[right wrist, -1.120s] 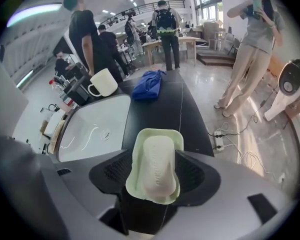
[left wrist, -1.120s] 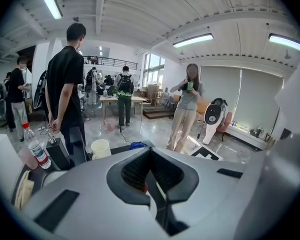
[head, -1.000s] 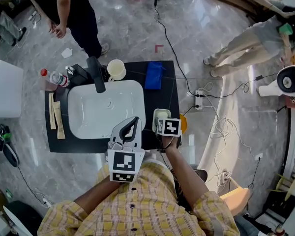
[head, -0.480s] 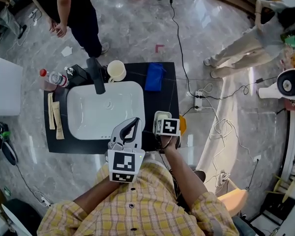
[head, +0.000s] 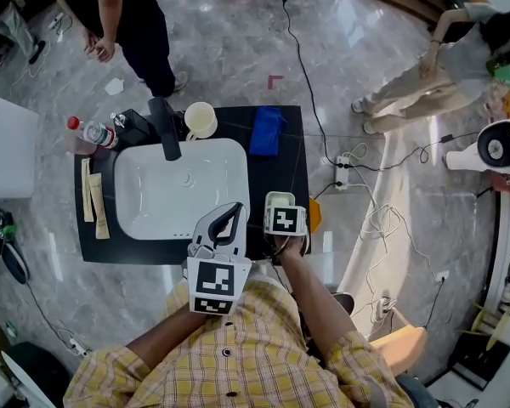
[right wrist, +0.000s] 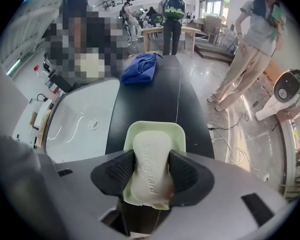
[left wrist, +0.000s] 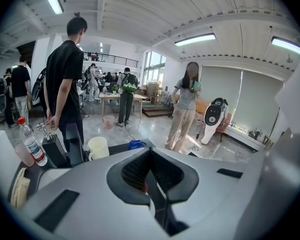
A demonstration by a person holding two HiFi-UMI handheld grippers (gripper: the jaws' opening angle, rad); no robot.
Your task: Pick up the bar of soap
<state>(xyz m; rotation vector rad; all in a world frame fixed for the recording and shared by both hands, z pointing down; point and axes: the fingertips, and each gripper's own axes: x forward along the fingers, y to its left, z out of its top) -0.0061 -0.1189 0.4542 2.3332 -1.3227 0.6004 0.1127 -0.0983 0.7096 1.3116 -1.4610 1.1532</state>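
A pale bar of soap (right wrist: 152,149) lies in a light green dish (right wrist: 155,128) on the black counter, to the right of the sink. In the right gripper view my right gripper (right wrist: 152,170) points steeply down over it. Its jaws have just been closing, and both pads now rest against the bar's long sides. From the head view, the marker cube of the right gripper (head: 282,212) hides the soap and only the dish's far edge (head: 277,198) shows. My left gripper (head: 229,212) hovers at the sink's near edge, shut and empty (left wrist: 150,154).
The white sink (head: 123,185) fills the counter's left part, with a black faucet (head: 165,127), a cream mug (head: 201,121), a blue cloth (head: 264,130) and a water bottle (head: 89,133) behind it. Wooden pieces (head: 95,202) lie left of it. People stand nearby; cables run across the floor at the right.
The right gripper's cube has shifted slightly left over the dish. The left gripper has stayed put. A person at the far right has moved.
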